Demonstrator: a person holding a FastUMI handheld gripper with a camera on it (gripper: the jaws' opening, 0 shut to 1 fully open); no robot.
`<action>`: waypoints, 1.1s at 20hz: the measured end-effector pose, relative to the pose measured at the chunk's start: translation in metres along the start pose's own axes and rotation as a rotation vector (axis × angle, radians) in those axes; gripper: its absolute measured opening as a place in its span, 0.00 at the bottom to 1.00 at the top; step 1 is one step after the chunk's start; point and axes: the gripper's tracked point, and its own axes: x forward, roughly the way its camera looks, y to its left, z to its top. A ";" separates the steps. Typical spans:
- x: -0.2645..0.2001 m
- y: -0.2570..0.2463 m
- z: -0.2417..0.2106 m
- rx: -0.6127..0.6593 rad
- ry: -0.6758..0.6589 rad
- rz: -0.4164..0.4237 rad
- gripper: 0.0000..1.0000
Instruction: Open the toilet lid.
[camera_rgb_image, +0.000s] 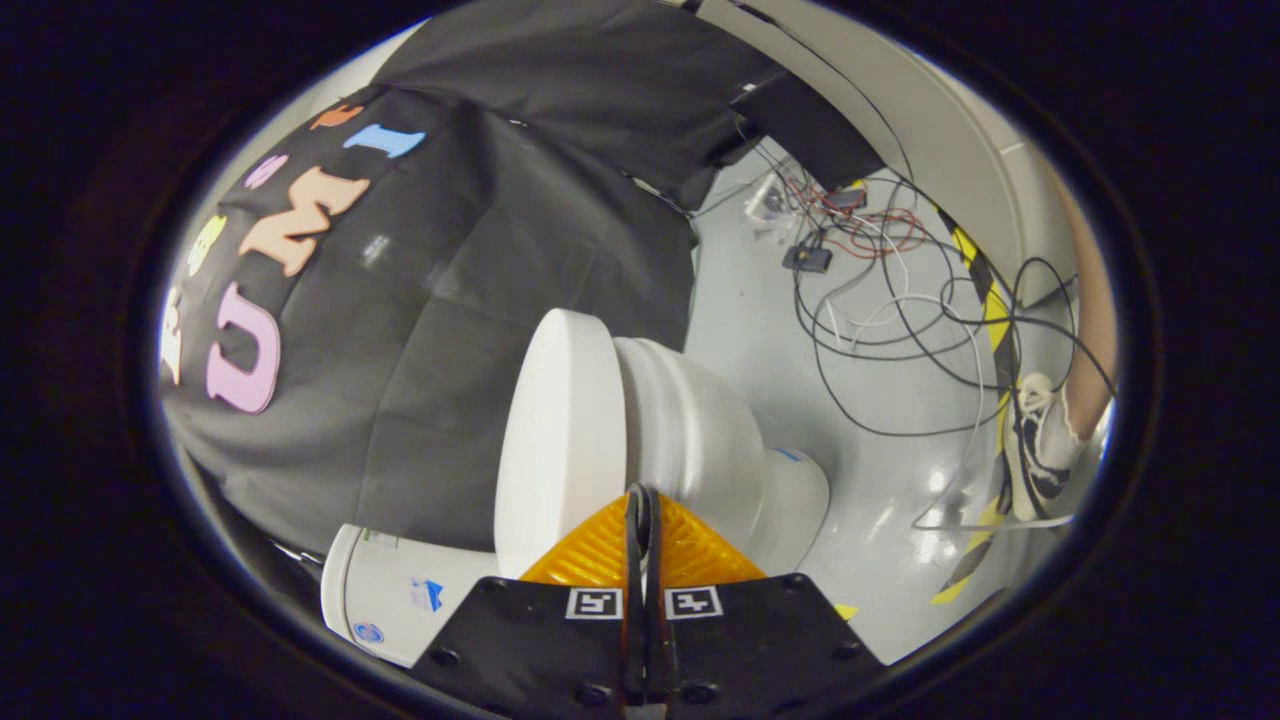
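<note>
We see the gripper (641, 495) with its two fingers pressed together, tips meeting with no gap and nothing held between them. Just ahead of the tips stands the toilet (690, 440), which the rolled camera shows lying sideways. The toilet lid (560, 440) is down on the seat, its broad flat top facing toward the black cloth wall (450, 300). The fingertips sit right at the line where the lid's edge meets the bowl below it. We cannot tell whether they touch it or only overlap it from this angle. The bowl curves away on the other side of the fingers and narrows to the pedestal base (800, 500) on the floor.

Beside the fingers, on the lid's side, we see the cistern (400, 600), partly covered by the gripper body, with small labels too tiny to make out. The hinge between lid and cistern is hidden behind the fingers.

Beyond the toilet, the grey floor (760, 340) carries a tangle of cables (880, 290) and a striped tape line (995, 320). At the far side stands a person's leg with a sneaker (1035, 460), cut off above.
</note>
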 end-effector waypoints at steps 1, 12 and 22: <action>-0.004 0.008 0.001 -0.024 -0.007 0.011 0.02; -0.057 0.133 0.006 -0.424 -0.090 0.260 0.01; -0.085 0.197 -0.023 -0.726 -0.084 0.373 0.02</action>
